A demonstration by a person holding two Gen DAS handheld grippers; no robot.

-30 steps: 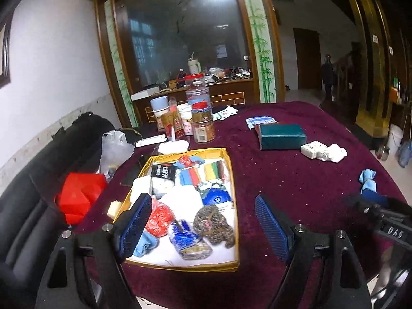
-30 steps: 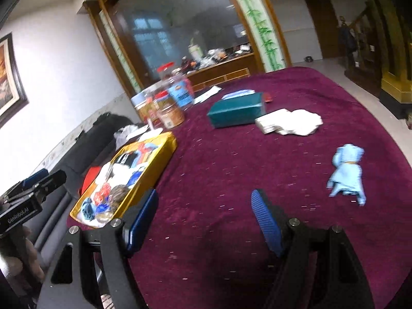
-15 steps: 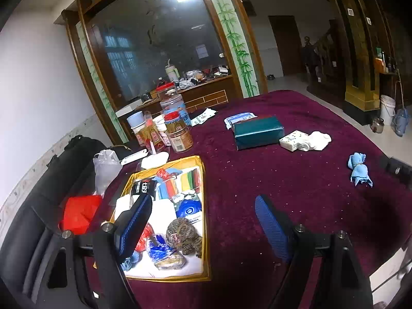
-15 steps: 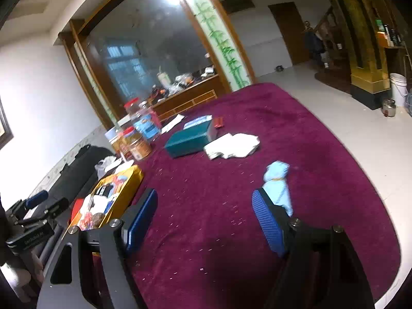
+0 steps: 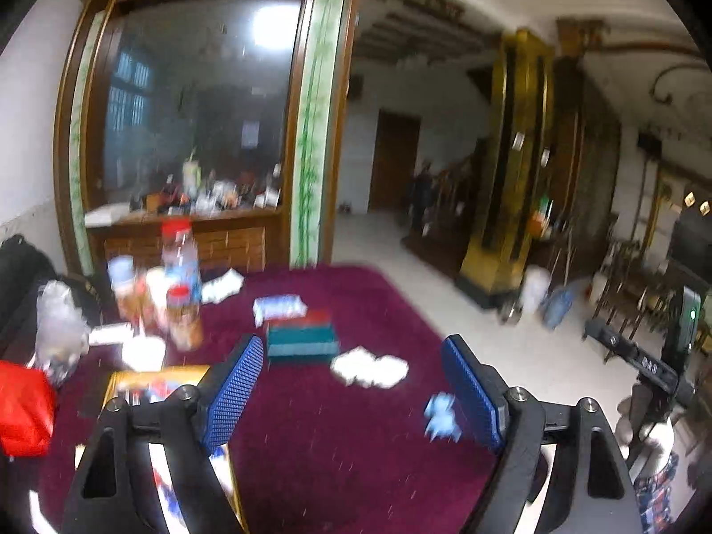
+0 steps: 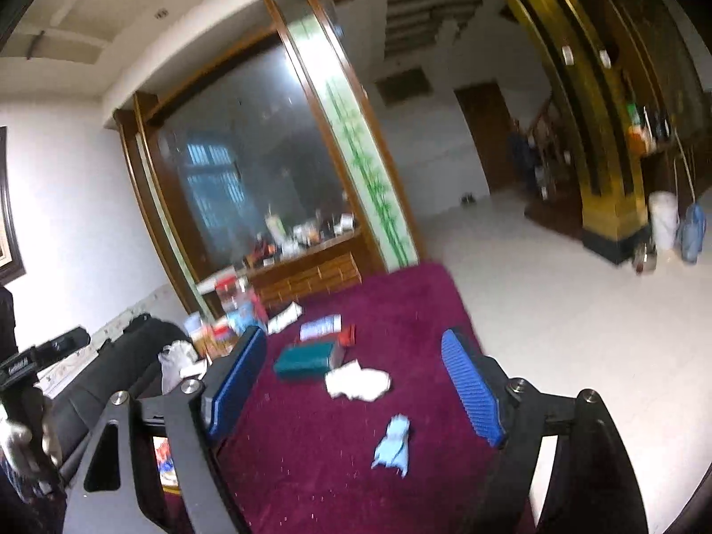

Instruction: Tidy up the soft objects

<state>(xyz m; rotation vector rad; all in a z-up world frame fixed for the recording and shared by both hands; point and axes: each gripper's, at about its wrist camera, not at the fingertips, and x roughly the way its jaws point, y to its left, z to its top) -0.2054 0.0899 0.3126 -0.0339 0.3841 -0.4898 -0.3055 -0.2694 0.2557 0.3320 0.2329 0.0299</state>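
Both grippers rose — one blue cloth [image 6: 392, 445], one teal box [image 6: 305, 359] below.

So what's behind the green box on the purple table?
Behind the green box lie a small red thing and a blue-and-white packet. Whatever sits under the box is hidden.

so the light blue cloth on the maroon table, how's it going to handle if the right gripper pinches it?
The light blue cloth lies crumpled and uneven on the maroon table, so it's probably floppy and will drape from one pinch point. It looks thin, likely very light. The fuzzy covering may drag on it if pushed, so it would bunch rather than slide. Neither gripper holds anything.
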